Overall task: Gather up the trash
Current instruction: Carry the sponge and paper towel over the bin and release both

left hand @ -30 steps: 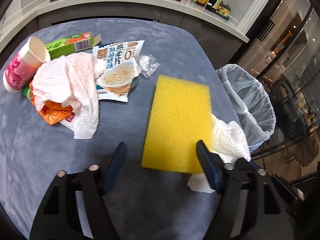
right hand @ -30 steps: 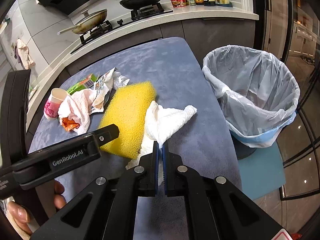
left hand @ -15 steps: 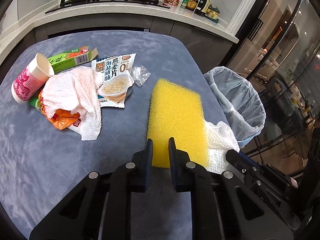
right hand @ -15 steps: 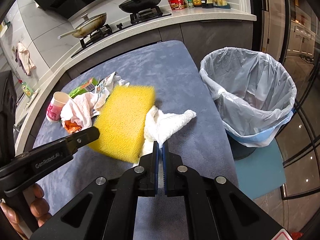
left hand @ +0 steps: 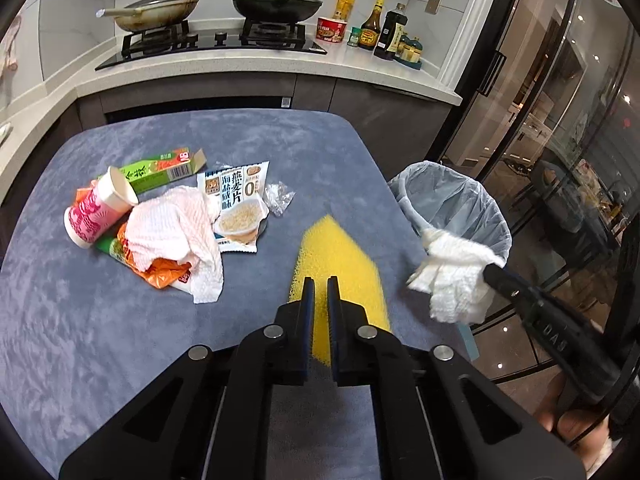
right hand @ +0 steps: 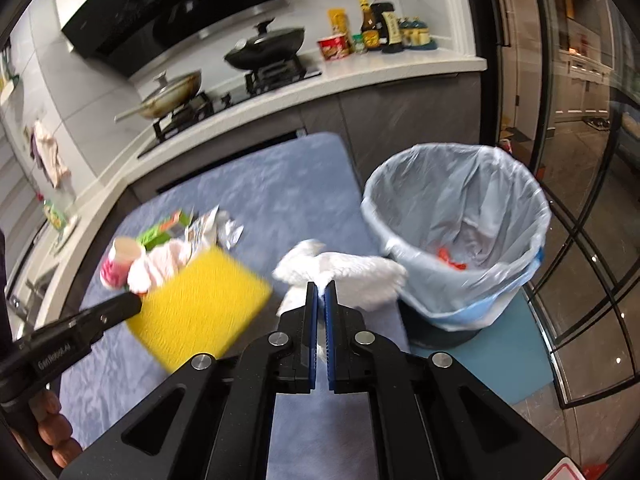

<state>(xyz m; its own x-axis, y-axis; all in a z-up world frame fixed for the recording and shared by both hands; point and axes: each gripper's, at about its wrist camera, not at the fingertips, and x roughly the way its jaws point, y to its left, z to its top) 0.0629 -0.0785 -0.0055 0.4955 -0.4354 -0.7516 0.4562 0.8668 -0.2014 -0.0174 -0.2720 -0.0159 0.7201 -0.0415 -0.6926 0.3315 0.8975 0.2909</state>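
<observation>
My left gripper [left hand: 318,280] pinches the near edge of a yellow sponge [left hand: 340,256]; its jaws are closing on it, pads pressing, and the sponge hangs tilted above the table. The right wrist view shows the same sponge [right hand: 200,304], blurred, at the left gripper's tip [right hand: 134,304]. My right gripper [right hand: 321,286] is shut on a crumpled white paper towel [right hand: 352,276], held off the table beside the lined trash bin [right hand: 440,208]. From the left wrist, that towel [left hand: 452,276] hangs at the bin's near rim [left hand: 404,184].
A heap of trash lies at the table's left: pink paper cup [left hand: 96,212], green box [left hand: 160,170], oat packet [left hand: 236,200], pinkish towel [left hand: 176,228], orange wrapper [left hand: 164,274], clear plastic scrap [left hand: 280,198]. Blue-grey table [left hand: 80,340]; stove counter behind; glass doors right.
The left jaws went from wide open to shut on the sponge and lifted it off the table. The right gripper rose with the paper towel, nearer the bin.
</observation>
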